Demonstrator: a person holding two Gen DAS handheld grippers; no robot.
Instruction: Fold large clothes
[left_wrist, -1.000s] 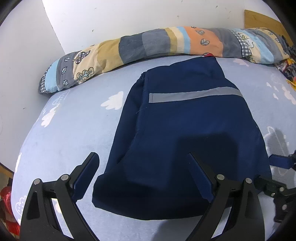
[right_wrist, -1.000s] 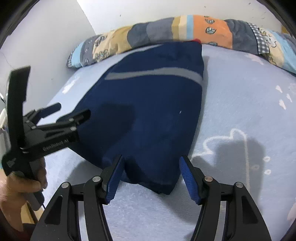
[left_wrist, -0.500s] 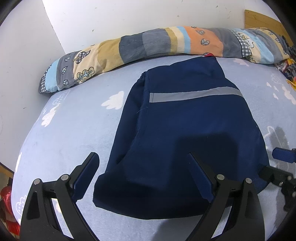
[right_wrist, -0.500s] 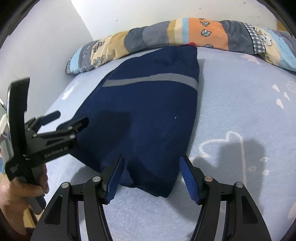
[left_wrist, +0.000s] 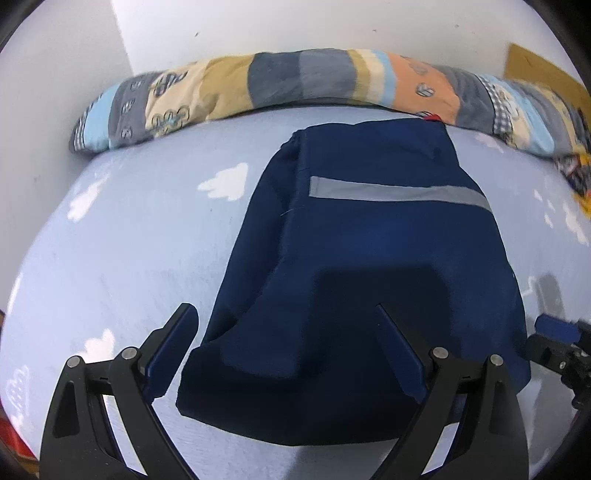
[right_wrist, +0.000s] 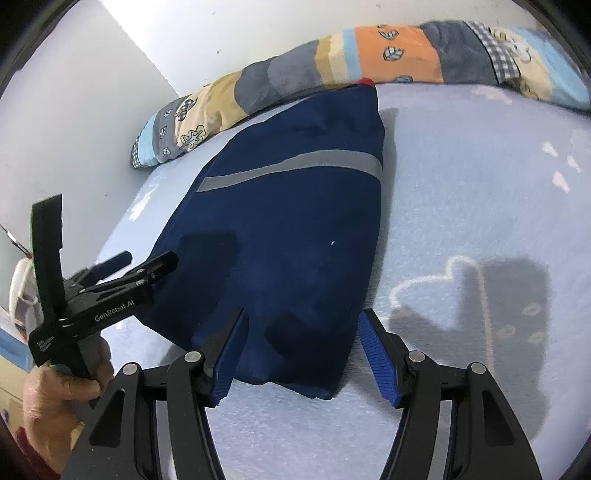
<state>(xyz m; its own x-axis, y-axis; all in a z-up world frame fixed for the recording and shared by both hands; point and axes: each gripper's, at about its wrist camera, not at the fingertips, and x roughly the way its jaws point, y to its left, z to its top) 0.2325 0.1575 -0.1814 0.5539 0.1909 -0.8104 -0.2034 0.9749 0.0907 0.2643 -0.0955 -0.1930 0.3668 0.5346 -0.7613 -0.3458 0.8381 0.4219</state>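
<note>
A folded navy garment (left_wrist: 369, 258) with a grey reflective stripe (left_wrist: 399, 192) lies on a bed covered by a pale blue sheet (left_wrist: 129, 240) printed with white clouds. In the left wrist view the garment fills the centre and lower middle of the frame, its far end reaching up to a long patchwork bolster (left_wrist: 295, 81) that runs across the top against the white wall. A small red bit (right_wrist: 365, 81) shows at that far end in the right wrist view.

The left tool (left_wrist: 288, 347) hangs over the near edge of the garment in the lower part of the frame, its fingers spread wide and gripping nothing; the cloth lies beneath and between them. The right tool (right_wrist: 303, 354) sits at the bottom centre of its own view, fingers apart on either side of the garment's near right corner, pads not pressing on it.

At the lower left of the right wrist view, a hand (right_wrist: 59, 391) holds the left tool's handle.
</note>
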